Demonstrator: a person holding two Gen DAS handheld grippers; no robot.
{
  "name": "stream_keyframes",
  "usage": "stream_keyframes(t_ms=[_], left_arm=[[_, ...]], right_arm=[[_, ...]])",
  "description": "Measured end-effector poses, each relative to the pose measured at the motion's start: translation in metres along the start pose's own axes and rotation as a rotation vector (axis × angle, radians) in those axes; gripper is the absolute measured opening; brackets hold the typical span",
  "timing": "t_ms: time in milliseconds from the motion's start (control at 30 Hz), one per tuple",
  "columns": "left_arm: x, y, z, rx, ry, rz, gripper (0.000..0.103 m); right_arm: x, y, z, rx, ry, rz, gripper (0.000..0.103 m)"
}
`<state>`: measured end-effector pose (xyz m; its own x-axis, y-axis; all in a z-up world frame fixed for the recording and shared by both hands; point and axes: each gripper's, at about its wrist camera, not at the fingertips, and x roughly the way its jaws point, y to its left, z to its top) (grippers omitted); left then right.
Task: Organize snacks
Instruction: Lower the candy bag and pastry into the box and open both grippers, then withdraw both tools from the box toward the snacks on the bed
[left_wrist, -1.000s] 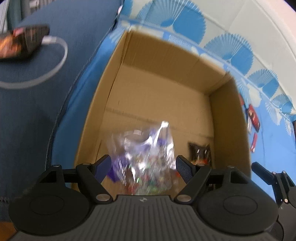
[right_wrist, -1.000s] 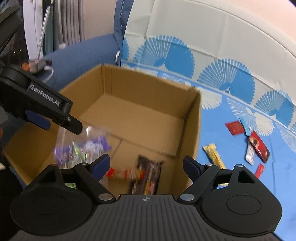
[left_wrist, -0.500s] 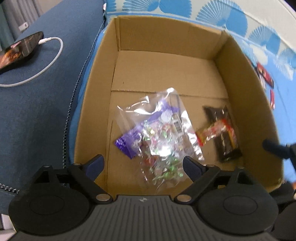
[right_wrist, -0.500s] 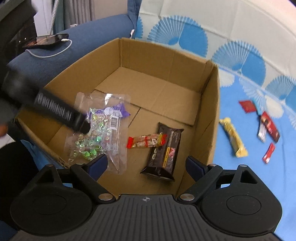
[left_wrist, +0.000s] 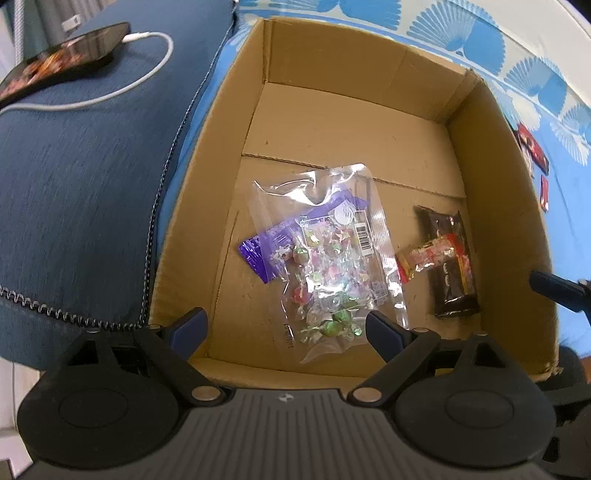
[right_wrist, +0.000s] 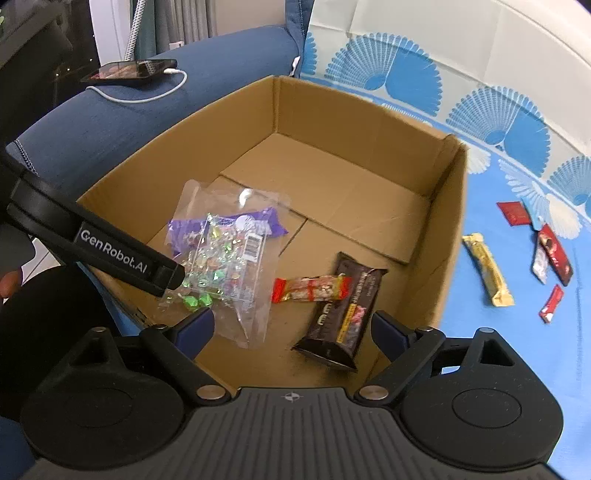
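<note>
Left gripper (left_wrist: 286, 326) jaws gaping wide, gripping nothing; hovering over the cardboard box (left_wrist: 369, 85); clear candy bag (left_wrist: 325, 258) lying flat on the box floor, its near end sitting between the jaws at 12 o'clock, below them. Right gripper (right_wrist: 291, 328) jaws also spread wide, empty; dark chocolate bar (right_wrist: 343, 317) and red wafer pack (right_wrist: 312, 290) lying at 12 o'clock inside the box; yellow bar (right_wrist: 487, 269) resting on the blue surface (right_wrist: 498, 350) at 2 o'clock.

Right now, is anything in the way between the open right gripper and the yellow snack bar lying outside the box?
Yes. The cardboard box's right wall stands between the right gripper, which is open above the box floor, and the yellow snack bar on the blue cloth. Nothing lies on the bar.
</note>
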<state>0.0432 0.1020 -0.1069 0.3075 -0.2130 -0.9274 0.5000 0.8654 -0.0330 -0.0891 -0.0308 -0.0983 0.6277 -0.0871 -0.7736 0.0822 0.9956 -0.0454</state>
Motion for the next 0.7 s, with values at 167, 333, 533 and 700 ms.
stream_keyframes(t_ms=[167,333,533,700], left_arm=[[-0.01,0.001,-0.002,-0.018,-0.027,0.009,0.095],[-0.016,-0.005,-0.015,0.015,-0.073,0.04,0.095],[-0.024,-0.015,-0.019,0.053,-0.096,0.089,0.095],[-0.038,-0.008,-0.003,-0.089,-0.051,-0.003,0.095]], right_arm=[[-0.027,-0.014,0.0,0.045,-0.062,-0.031,0.097],[-0.052,-0.031,-0.004,0.093,-0.111,-0.06,0.097],[-0.078,-0.047,-0.017,0.153,-0.149,-0.09,0.097],[-0.103,-0.064,-0.031,0.215,-0.19,-0.119,0.098]])
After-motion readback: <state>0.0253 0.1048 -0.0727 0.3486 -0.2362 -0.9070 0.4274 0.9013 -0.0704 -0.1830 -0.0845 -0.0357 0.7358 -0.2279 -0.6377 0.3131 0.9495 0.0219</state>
